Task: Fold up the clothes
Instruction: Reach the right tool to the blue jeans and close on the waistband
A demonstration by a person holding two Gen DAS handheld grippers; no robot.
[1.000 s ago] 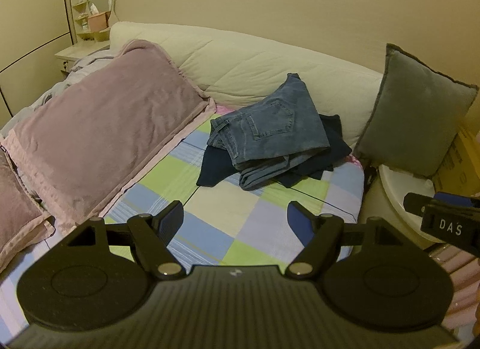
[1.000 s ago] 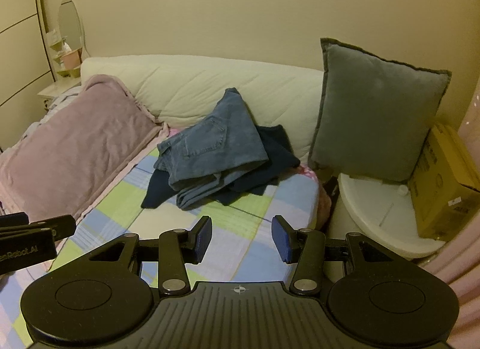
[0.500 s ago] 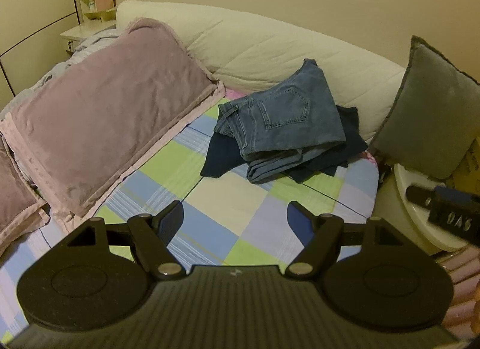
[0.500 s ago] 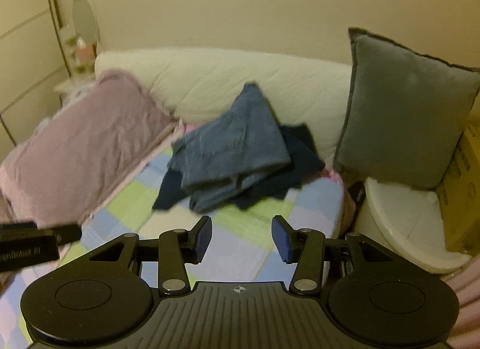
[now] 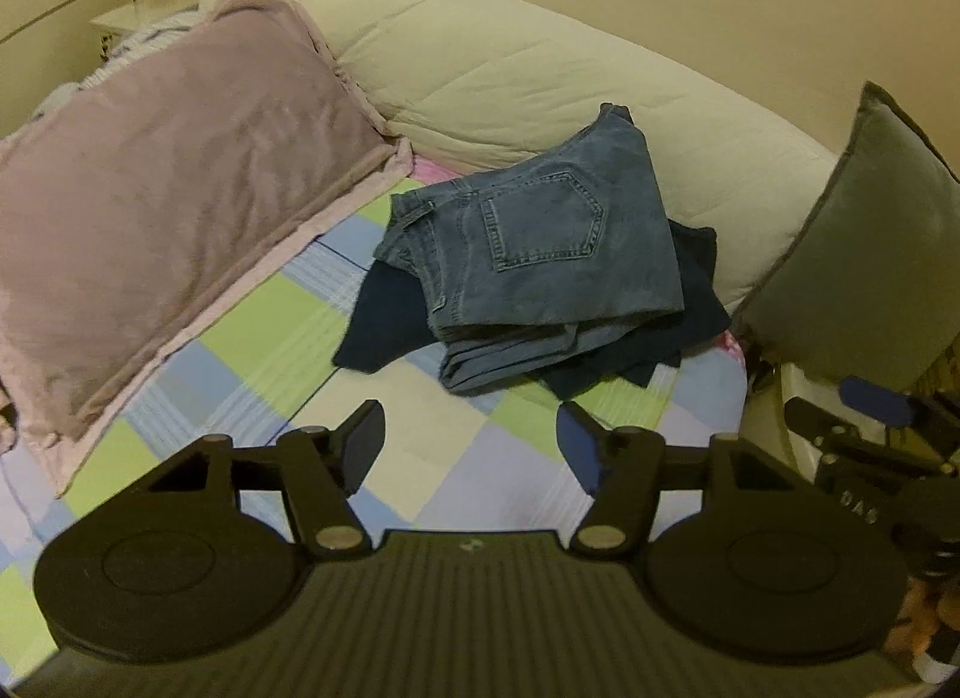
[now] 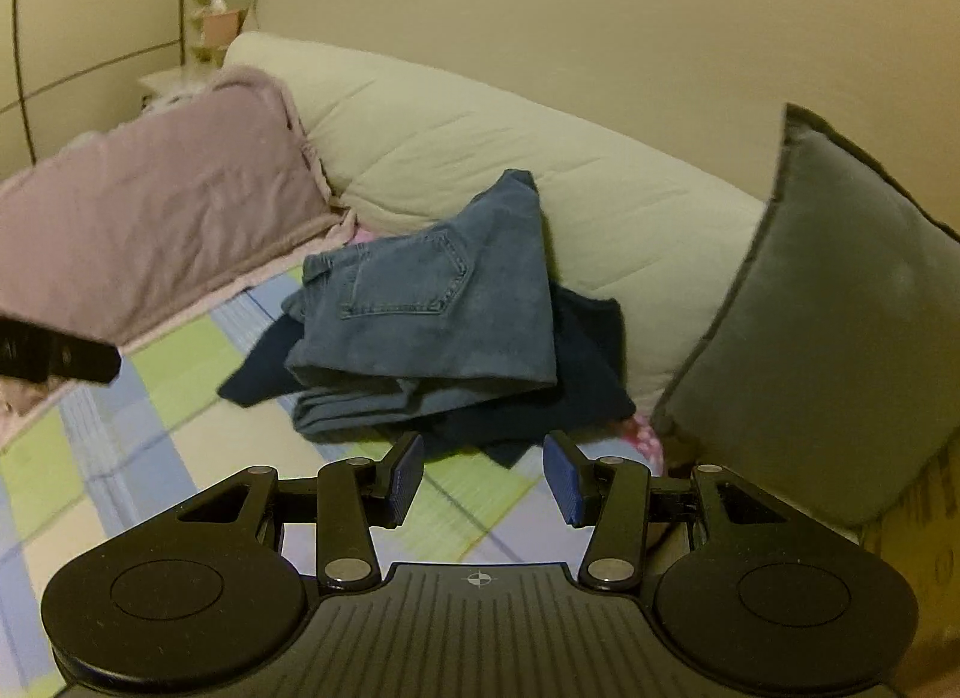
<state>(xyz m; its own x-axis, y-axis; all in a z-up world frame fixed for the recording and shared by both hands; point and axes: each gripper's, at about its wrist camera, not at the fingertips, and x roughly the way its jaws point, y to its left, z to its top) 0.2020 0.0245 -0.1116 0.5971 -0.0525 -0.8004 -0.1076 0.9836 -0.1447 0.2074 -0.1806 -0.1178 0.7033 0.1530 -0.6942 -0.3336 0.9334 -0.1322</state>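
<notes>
Folded blue jeans (image 5: 540, 266) (image 6: 432, 314) lie on a dark navy garment (image 5: 690, 308) (image 6: 582, 356) on the checked bed sheet (image 5: 270, 350) (image 6: 150, 398), against a cream bolster. My left gripper (image 5: 471, 443) hovers over the sheet just short of the pile; its jaws are closing with nothing between them. My right gripper (image 6: 483, 479) stands open and empty at the pile's near edge. Each gripper shows at the side of the other's view.
A mauve pillow (image 5: 156, 188) (image 6: 150, 224) lies to the left, and a grey cushion (image 5: 858, 254) (image 6: 828, 332) leans upright on the right. The cream bolster (image 5: 540, 86) (image 6: 480, 158) runs along the wall. A white round surface (image 5: 798, 398) sits beside the bed on the right.
Both grippers have moved forward and down toward the pile, which now looks larger and nearer. The left jaws have narrowed slightly. The right view has rolled.
</notes>
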